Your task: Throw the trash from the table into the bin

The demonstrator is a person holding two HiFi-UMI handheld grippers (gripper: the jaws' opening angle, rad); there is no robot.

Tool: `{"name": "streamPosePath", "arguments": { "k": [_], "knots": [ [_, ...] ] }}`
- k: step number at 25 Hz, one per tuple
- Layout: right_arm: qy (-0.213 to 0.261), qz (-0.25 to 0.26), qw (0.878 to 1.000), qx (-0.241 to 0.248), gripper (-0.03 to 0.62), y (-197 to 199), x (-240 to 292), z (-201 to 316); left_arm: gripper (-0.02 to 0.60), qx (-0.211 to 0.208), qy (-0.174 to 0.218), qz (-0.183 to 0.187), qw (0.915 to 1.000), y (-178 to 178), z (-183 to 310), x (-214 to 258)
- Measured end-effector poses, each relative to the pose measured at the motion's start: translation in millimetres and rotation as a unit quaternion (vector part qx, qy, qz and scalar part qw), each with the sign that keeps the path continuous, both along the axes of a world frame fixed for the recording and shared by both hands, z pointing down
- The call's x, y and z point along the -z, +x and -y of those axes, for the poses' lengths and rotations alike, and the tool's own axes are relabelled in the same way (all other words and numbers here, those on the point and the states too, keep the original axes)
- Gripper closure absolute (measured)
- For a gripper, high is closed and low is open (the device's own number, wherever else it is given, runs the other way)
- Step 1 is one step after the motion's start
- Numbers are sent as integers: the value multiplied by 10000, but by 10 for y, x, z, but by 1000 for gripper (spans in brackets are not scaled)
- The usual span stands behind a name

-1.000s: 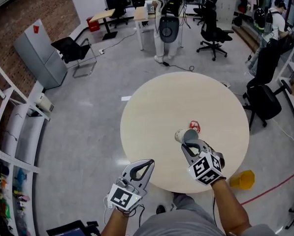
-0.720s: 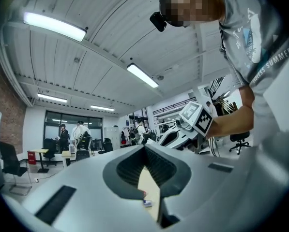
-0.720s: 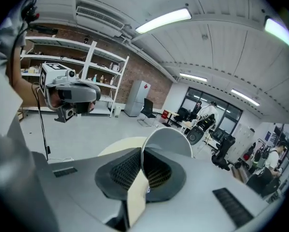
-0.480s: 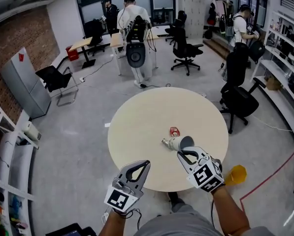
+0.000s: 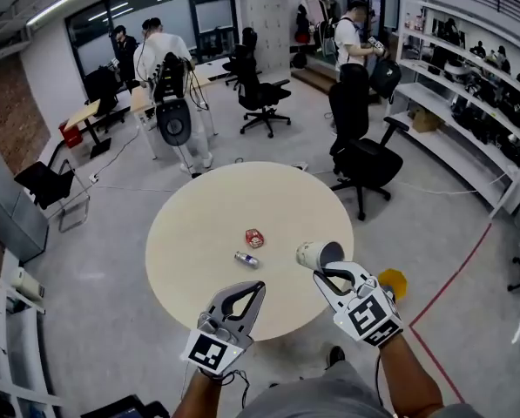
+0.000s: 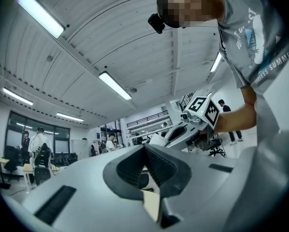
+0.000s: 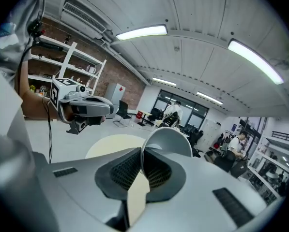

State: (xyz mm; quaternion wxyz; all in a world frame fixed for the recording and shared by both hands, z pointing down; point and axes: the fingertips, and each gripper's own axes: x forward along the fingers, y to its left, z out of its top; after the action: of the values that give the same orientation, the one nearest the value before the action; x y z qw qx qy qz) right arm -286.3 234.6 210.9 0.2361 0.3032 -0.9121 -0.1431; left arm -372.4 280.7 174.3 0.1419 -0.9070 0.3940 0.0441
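Right gripper (image 5: 323, 272): clenched on the rim of a white paper cup (image 5: 317, 254). In the right gripper view the ribbed dark pads pinch the thin cup (image 7: 168, 141) wall edge-on. The cup is a smooth, tapered cylinder, tipped on its side with its mouth turned toward me. What shows of its inner wall is bare grey. In the head view it hangs over the lower right edge of the table.

Left gripper (image 5: 254, 288): jaws pressed together with nothing between them, as the left gripper view (image 6: 144, 149) confirms. It sits at lower centre of the head frame, over the table's near edge.

Table (image 5: 199, 220): round, matte pale beige top, centre of frame. Two pieces of trash lie on it, near each other but apart:
- red wrapper (image 5: 254, 238), crumpled, a little glossy, near the table's middle.
- small silvery cylinder (image 5: 246, 259), on its side, just below and left of the wrapper; too small to name further.

Yellow bin (image 5: 393, 280): plastic-looking, on the grey floor (image 5: 111, 320) off the table's lower right edge, partly behind my right gripper. Can't tell its contents.
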Motion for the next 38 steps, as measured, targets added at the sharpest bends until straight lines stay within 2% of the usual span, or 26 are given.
{"name": "streamPosePath", "arguments": {
  "k": [5,10,16,19,23,28,33,35,38],
  "knots": [
    [-112,248,9982,-540,571,676,-72,99,538,-536,-90,56,9985,637,276,-77],
    [-348,357,9935,-1022,571,1631,-334,169,538,-1134,-259,109,9932,1649,603,-304],
    [-722,509,9821,-1662,571,2837,-850,405,538,-1860,-529,211,9809,2981,1030,-748],
    [-827,592,9762,-1913,571,3342,-1025,555,538,-2133,-696,383,9737,3546,1261,-989],
    [-1041,653,9668,-2240,571,3958,-1289,763,538,-2455,-808,437,9650,4215,1580,-1219],
    [-1351,803,9540,-2554,571,4547,-1754,1069,538,-2806,-954,585,9533,4854,1930,-1636],
    [-1701,978,9404,-2777,571,5003,-2541,1478,538,-3013,-1197,873,9420,5354,2311,-2431],
    [-1822,1078,9346,-2860,571,5178,-2874,1646,538,-3117,-1233,1101,9357,5548,2435,-2827],
    [-2014,1152,9266,-2960,571,5438,-3397,1855,538,-3315,-1152,1759,9197,5792,2580,-3447]
  ]
}}
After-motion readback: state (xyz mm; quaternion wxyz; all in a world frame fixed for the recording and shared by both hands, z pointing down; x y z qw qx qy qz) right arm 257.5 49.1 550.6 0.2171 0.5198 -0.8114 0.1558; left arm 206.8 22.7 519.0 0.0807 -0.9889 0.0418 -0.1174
